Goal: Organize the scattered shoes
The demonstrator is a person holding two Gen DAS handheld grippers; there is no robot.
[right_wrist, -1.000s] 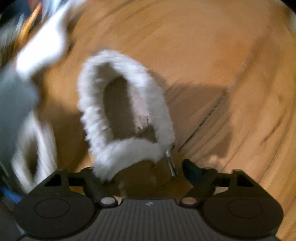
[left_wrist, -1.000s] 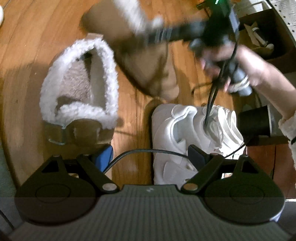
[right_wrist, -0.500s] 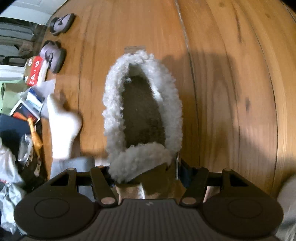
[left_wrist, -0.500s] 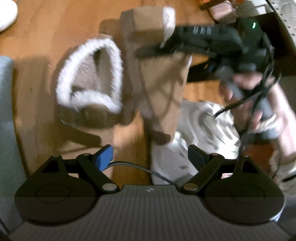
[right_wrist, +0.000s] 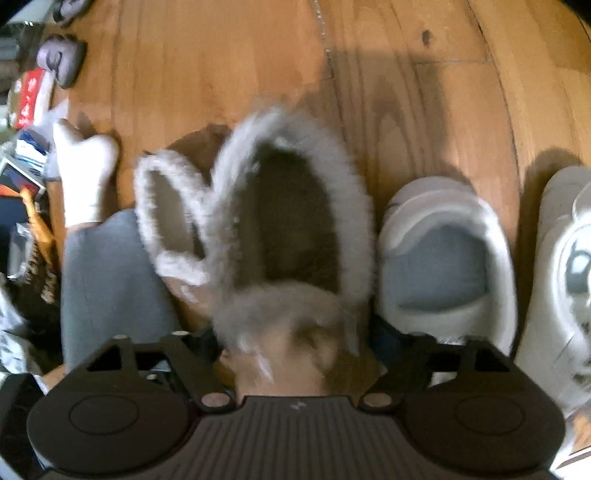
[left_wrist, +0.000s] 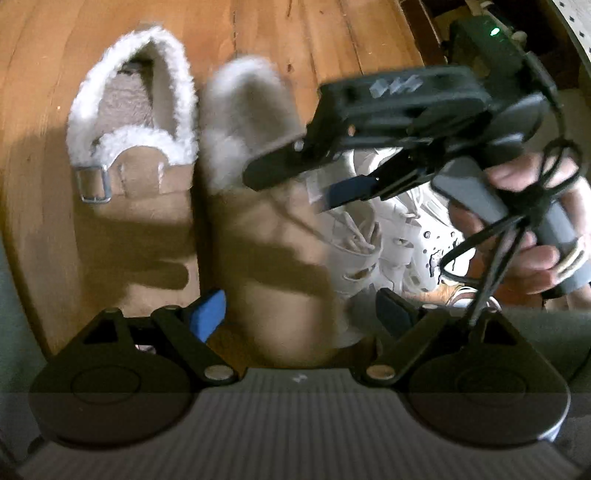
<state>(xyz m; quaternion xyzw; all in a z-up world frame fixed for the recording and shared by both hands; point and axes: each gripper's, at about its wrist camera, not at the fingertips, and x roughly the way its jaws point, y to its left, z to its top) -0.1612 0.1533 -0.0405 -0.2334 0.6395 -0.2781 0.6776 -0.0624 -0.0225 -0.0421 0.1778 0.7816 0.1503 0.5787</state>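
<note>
on the wooden plank floor [right_wrist: 229,74], the right tongs [right_wrist: 295,343] are opening around a tan fleece-lined slipper [right_wrist: 295,229], its length running straight ahead of them. its buckled twin slipper [left_wrist: 136,122] lies parallel just beside; the left tongs [left_wrist: 299,312] hang released.

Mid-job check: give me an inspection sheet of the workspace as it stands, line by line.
Surface: wood floor, shadowed near the grippers.
Job's things: two fleece-lined slippers side by side, the left slipper flat, the right slipper between the right gripper's fingers; white sneakers next in the row.
Clutter: grey slippers, packets and boxes at the floor's edge.
Grippers: left gripper open, holding nothing; right gripper with jaws opening around the right slipper.
Cables: black cable hanging from the right gripper.
Surroundings: a person's socked foot and grey trouser leg.
</note>
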